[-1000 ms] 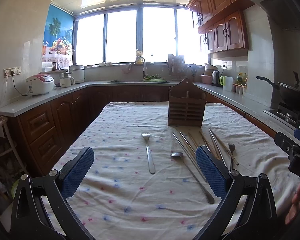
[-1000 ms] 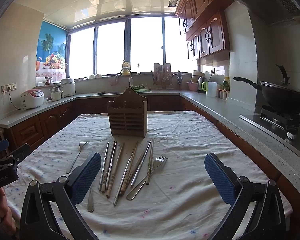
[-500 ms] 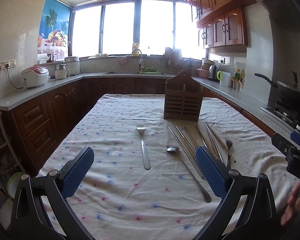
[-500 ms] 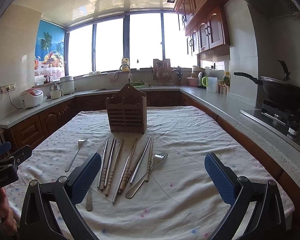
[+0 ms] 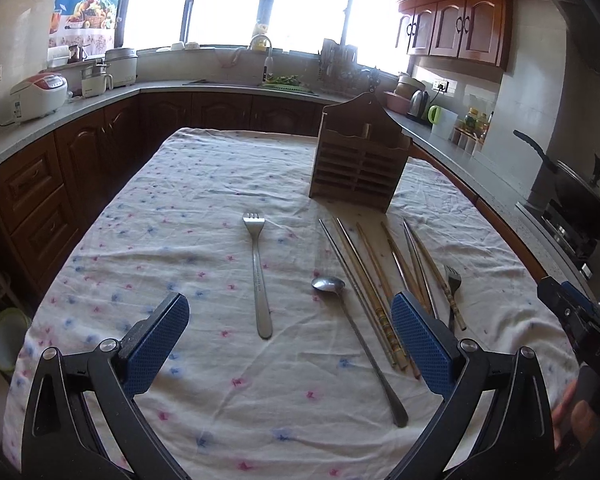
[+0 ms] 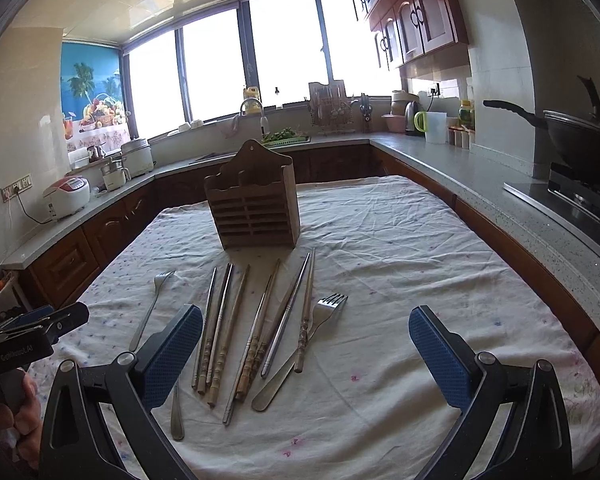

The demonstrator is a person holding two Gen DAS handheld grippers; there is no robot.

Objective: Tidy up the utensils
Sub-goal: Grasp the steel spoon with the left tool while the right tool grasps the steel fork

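A wooden utensil holder (image 5: 360,160) (image 6: 254,204) stands upright on the cloth-covered table. In front of it lie several chopsticks (image 5: 376,280) (image 6: 236,320), a steel fork (image 5: 257,268) (image 6: 150,308) to the left, a long spoon (image 5: 356,344) and a second fork (image 6: 300,348) (image 5: 453,280) to the right. My left gripper (image 5: 290,340) is open and empty, hovering above the left fork and the spoon. My right gripper (image 6: 306,352) is open and empty above the chopsticks and the right fork.
The table (image 5: 180,208) wears a white cloth with small pink and blue marks. Wooden cabinets and grey counters (image 6: 480,184) ring the room. A wok (image 6: 580,140) sits on the stove at right. A rice cooker (image 5: 40,94) stands at left.
Both grippers have tilted down and moved closer over the table. The utensils now fill more of each view. Both stay open and nothing was picked up.
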